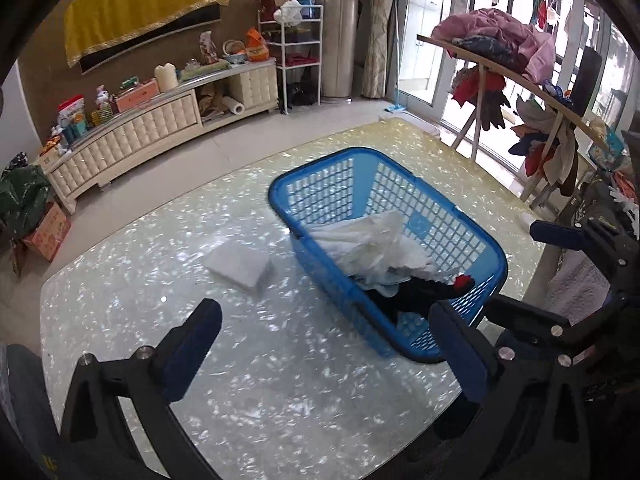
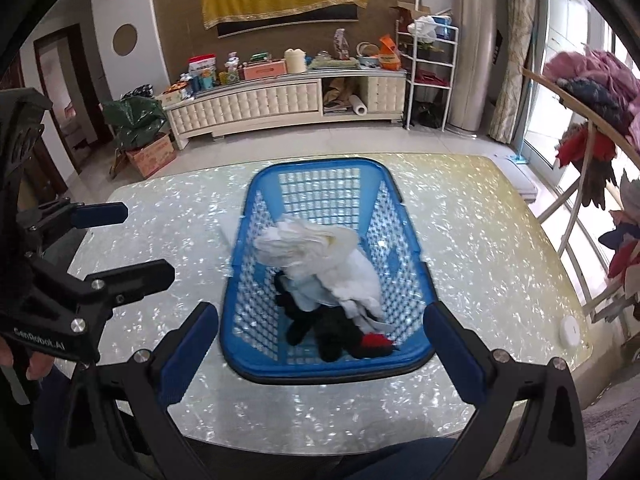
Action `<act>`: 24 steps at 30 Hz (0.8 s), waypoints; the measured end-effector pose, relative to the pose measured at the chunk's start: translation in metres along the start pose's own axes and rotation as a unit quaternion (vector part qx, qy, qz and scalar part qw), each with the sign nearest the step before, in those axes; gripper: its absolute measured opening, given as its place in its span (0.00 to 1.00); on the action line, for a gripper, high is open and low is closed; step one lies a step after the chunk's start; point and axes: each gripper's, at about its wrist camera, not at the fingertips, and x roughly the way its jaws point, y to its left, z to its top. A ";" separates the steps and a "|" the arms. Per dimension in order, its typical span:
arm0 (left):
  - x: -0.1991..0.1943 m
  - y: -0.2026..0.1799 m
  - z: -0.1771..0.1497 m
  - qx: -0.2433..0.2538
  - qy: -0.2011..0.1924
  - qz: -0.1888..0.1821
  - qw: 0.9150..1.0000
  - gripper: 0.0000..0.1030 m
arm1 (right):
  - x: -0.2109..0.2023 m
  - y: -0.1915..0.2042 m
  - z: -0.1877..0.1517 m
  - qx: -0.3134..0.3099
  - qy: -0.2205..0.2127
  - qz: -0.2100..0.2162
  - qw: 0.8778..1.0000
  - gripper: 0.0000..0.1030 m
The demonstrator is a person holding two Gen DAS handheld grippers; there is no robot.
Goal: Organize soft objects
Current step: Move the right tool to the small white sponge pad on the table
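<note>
We find the blue basket (image 2: 256, 272) standing on the pearl-patterned bench (image 2: 480, 248), at 12 o'clock from our right gripper (image 2: 320, 344). Inside it lie a crumpled white cloth (image 2: 324, 264), a black garment (image 2: 328, 332) beneath it and a small red piece (image 2: 376, 340) toward the near rim. A folded white cloth (image 1: 238, 266) rests on the bench just beside the basket, at 11 o'clock from our left gripper (image 1: 324, 340). Both grippers hang above the bench with jaws spread wide apart, holding nothing. In the right wrist view, our left gripper sits at 9 o'clock, clear of the basket.
</note>
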 end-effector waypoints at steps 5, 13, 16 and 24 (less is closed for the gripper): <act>-0.012 0.027 -0.017 -0.023 -0.008 -0.002 1.000 1.00 | 0.004 0.028 0.005 -0.026 0.001 0.001 1.000 0.99; -0.026 0.076 -0.049 -0.061 -0.003 0.020 0.998 1.00 | 0.031 0.074 0.012 -0.056 0.017 0.024 0.998 0.99; -0.032 0.095 -0.058 -0.079 -0.006 0.026 0.997 1.00 | 0.041 0.093 0.017 -0.074 0.018 0.034 0.996 0.99; -0.033 0.135 -0.072 -0.107 -0.001 0.043 0.993 1.00 | 0.064 0.121 0.034 -0.102 0.022 0.044 0.994 0.99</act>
